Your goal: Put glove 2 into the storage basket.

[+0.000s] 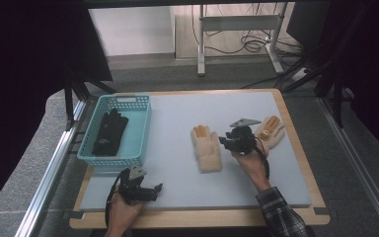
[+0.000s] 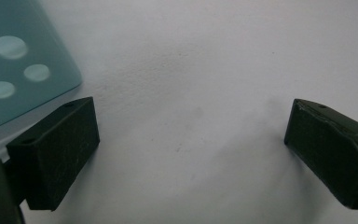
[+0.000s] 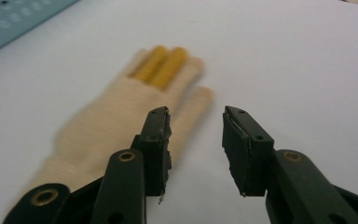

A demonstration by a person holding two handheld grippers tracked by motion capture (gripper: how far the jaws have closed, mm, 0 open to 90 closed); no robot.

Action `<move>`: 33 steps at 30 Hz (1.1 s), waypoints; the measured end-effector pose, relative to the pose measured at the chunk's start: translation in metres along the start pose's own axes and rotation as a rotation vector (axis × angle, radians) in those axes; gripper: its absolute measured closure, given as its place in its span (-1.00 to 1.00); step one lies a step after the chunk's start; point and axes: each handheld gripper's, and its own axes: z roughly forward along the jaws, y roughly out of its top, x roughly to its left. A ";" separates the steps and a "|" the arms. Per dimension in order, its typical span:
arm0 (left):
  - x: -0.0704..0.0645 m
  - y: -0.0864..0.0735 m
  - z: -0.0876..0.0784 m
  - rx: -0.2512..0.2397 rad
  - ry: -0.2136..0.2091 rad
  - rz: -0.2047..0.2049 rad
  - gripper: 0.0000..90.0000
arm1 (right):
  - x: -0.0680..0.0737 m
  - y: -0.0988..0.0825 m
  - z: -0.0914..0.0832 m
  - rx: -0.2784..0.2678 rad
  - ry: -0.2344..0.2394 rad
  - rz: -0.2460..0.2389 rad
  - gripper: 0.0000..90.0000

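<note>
Two cream gloves with yellow fingertips lie on the pale mat. One cream glove (image 1: pixel 206 145) (image 3: pixel 121 121) is in the middle, the other cream glove (image 1: pixel 273 129) to its right. My right gripper (image 1: pixel 224 141) (image 3: pixel 196 140) hovers between them, pointing at the middle glove's right edge, and is open with nothing between its jaws. Its left jaw overlaps that glove in the right gripper view. My left gripper (image 1: pixel 154 189) (image 2: pixel 191 135) rests low at the mat's front left, open wide over bare mat.
A light blue basket (image 1: pixel 143 128) (image 2: pixel 14 60) stands at the mat's left with a black glove (image 1: pixel 109 132) inside. The mat (image 1: pixel 177 113) sits on a wooden board. Metal table legs and cables lie on the floor beyond.
</note>
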 end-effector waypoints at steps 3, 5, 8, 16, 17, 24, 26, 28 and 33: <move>0.000 0.000 0.000 0.000 0.000 0.000 -0.93 | -0.025 -0.008 -0.016 -0.006 -0.064 0.034 0.22; 0.000 0.000 0.000 0.000 0.000 0.000 -0.93 | -0.038 -0.013 -0.025 -0.010 -0.099 0.062 0.17; 0.000 0.000 0.000 0.000 0.001 -0.001 -0.93 | -0.061 -0.020 -0.039 -0.009 -0.159 0.107 0.09; 0.000 0.000 0.000 0.000 0.001 -0.002 -0.93 | -0.102 -0.037 -0.043 0.036 -0.271 0.177 -0.18; 0.000 0.000 0.000 0.000 0.001 -0.002 -0.93 | -0.105 -0.039 -0.040 0.043 -0.282 0.179 -0.19; 0.000 0.000 0.000 -0.001 0.001 -0.003 -0.93 | -0.113 -0.043 -0.019 0.054 -0.273 0.179 -0.20; 0.000 0.000 0.000 -0.001 0.002 -0.003 -0.93 | -0.112 -0.043 -0.012 0.066 -0.274 0.164 -0.07; 0.000 0.000 0.000 -0.001 0.002 -0.003 -0.93 | -0.108 -0.043 -0.007 0.081 -0.294 0.134 0.06; 0.000 0.000 0.000 -0.001 0.002 -0.003 -0.93 | -0.104 -0.040 -0.011 0.089 -0.310 0.074 0.34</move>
